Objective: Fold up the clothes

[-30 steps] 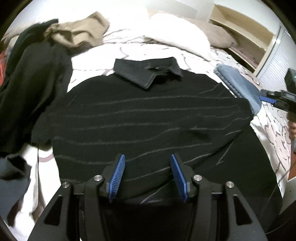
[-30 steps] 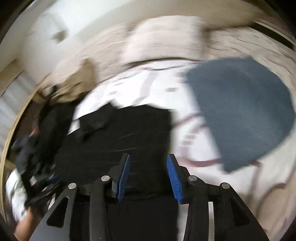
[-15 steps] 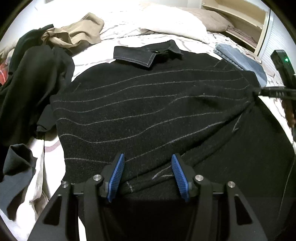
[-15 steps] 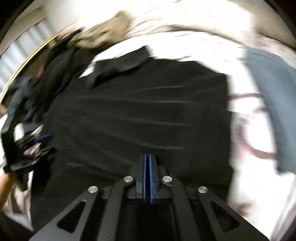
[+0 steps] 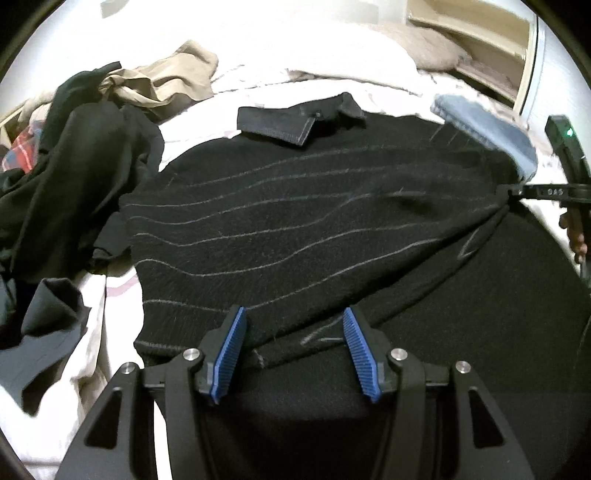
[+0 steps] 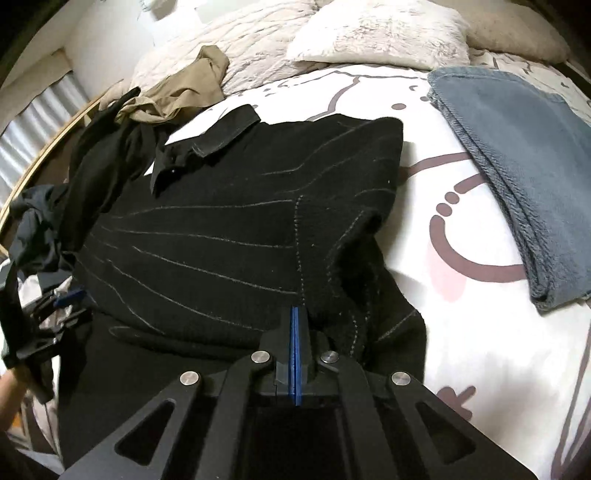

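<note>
A black sweater (image 5: 280,229) with thin grey stripes and a dark collar lies spread on the bed; it also shows in the right wrist view (image 6: 229,236). My left gripper (image 5: 293,328) is open, its blue pads on either side of the sweater's near hem fold. My right gripper (image 6: 295,321) is shut on the sweater's right edge near the sleeve seam, and the fabric bunches there. In the left wrist view the right gripper (image 5: 511,192) pinches the sweater's right side and pulls it taut.
A folded blue-grey garment (image 6: 517,177) lies on the white patterned bed sheet (image 6: 461,229) to the right. A pile of black and tan clothes (image 5: 85,147) sits at the left. Pillows (image 6: 376,33) lie at the head of the bed.
My right gripper swung onto the sweater's right edge and shut on it. My left gripper moved closer to the near hem and stayed open.
</note>
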### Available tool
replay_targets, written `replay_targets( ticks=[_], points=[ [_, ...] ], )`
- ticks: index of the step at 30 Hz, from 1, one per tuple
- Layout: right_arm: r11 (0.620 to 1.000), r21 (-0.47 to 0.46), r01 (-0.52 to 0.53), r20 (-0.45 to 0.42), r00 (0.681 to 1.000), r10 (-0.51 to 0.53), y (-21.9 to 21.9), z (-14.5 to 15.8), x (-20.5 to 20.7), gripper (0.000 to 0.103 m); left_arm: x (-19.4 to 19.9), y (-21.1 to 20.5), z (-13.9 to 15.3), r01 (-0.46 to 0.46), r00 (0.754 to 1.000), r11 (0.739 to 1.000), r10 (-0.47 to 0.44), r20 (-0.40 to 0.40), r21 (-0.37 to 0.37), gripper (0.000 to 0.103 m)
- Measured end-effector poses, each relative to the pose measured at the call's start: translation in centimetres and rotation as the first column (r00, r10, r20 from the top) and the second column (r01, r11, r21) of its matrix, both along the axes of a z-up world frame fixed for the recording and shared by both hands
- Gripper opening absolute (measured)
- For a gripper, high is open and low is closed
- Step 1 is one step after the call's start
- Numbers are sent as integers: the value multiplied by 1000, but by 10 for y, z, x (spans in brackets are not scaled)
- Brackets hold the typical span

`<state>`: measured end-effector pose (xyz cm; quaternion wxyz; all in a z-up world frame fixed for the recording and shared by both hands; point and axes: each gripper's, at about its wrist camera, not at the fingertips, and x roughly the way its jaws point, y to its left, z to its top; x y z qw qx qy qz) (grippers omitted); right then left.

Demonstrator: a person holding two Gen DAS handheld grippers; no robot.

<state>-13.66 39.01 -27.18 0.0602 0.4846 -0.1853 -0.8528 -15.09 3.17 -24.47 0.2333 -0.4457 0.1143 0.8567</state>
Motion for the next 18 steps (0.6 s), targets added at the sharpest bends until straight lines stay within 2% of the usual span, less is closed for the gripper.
replay_targets(
  ticks=[2,4,5,6,7,11,14,16,18],
  points=[
    [995,-87,38,12,999,-37,10,9,5,1,10,0,10,-2,1000,999,2,3,52,54],
    [991,-105,80,-19,996,-82,24,23,14,8,24,6,20,22,1000,995,-22,-1,93,54],
    [991,-91,102,-34,994,-106,31,30,18,37,32,12,24,43,999,994,-43,-6,100,54],
    [989,-78,125,-50,990,-129,37,36,23,83,40,20,28,70,998,992,-69,-12,105,54],
    [986,-75,149,-52,987,-153,44,40,26,94,49,28,31,99,995,989,-98,-17,110,54],
    [978,-103,184,-2,983,-185,62,42,38,95,78,53,38,192,981,977,-191,-22,94,54],
    [983,-76,166,8,986,-166,56,44,43,93,87,55,38,203,979,977,-202,-24,59,54],
    [991,-35,133,-4,991,-133,44,47,43,82,84,44,36,166,986,985,-165,-15,50,54],
    [996,8,91,-20,996,-91,28,52,41,62,74,20,33,94,996,994,-94,7,52,54]
  ],
)
